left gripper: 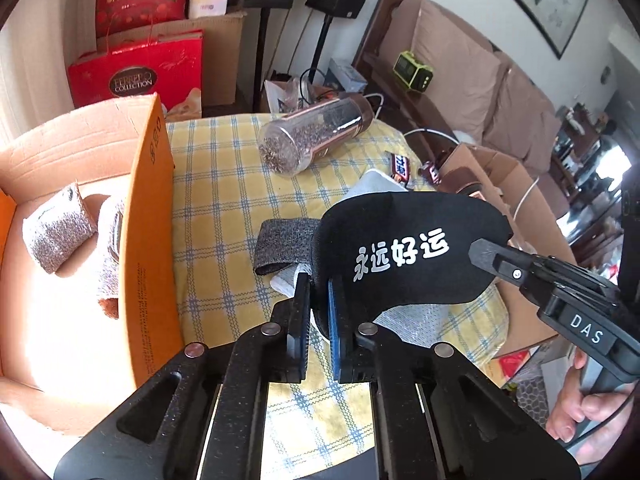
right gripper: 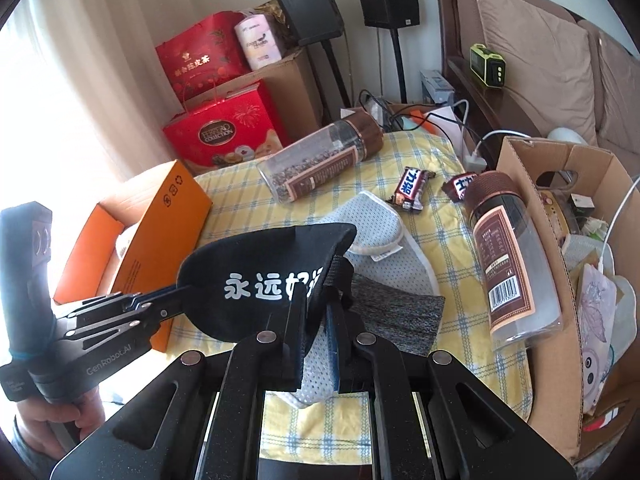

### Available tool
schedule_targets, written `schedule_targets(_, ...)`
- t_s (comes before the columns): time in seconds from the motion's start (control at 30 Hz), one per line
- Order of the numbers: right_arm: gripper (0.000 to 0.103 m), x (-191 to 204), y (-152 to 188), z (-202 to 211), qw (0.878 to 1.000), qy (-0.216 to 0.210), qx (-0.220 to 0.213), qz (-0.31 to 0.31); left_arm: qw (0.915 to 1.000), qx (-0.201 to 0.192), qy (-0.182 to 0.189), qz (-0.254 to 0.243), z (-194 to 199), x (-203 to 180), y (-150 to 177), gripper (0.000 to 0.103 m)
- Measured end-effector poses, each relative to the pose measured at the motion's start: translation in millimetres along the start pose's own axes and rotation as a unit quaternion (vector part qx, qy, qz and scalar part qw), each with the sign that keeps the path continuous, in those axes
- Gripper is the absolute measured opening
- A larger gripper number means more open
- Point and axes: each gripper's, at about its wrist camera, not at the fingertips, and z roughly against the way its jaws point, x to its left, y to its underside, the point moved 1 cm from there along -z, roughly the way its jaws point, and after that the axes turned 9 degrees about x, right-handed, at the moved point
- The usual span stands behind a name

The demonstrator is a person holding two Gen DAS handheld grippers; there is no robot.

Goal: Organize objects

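A black eye mask with white Chinese lettering hangs between both grippers above the yellow checked cloth. My left gripper is shut on one end of it. My right gripper is shut on the other end of the mask. The right gripper's tip shows in the left wrist view, touching the mask. The left gripper's tip shows in the right wrist view. A grey strap and a grey mesh cloth lie under the mask.
An orange cardboard box at the left holds rolled grey towels. Two clear jars with brown lids and two candy bars lie on the cloth. A brown carton with clutter stands at the right.
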Motion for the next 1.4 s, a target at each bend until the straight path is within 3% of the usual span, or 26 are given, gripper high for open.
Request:
schedule_targets(0.3, 0.008, 42.8, -20.1, 20.6, 0.999, -0.013, -0.022, 0.03, 0.9989, -0.044, -0.015, 0.009, 57.5, 29.9, -15.0, 0.007)
schedule_targets(0.73, 0.008, 144.8, -49.1, 9.7, 0.994, -0.055, -0.025, 0.096, 0.9932, -0.08, -0.068, 0.052, 119.7, 122.2, -17.9, 0.007)
schedule_targets(1.1, 0.008, 211.8, -61.1, -41.9, 0.989, -0.087, 0.012, 0.119, 0.9882, -0.064, -0.096, 0.101, 114.0, 211.0, -28.7, 0.007)
schedule_targets(1.4, 0.008, 235.3, -65.5, -84.1, 0.987, -0.085, 0.047, 0.127, 0.9861, -0.043, -0.107, 0.12, 83.9, 246.8, -38.5, 0.007)
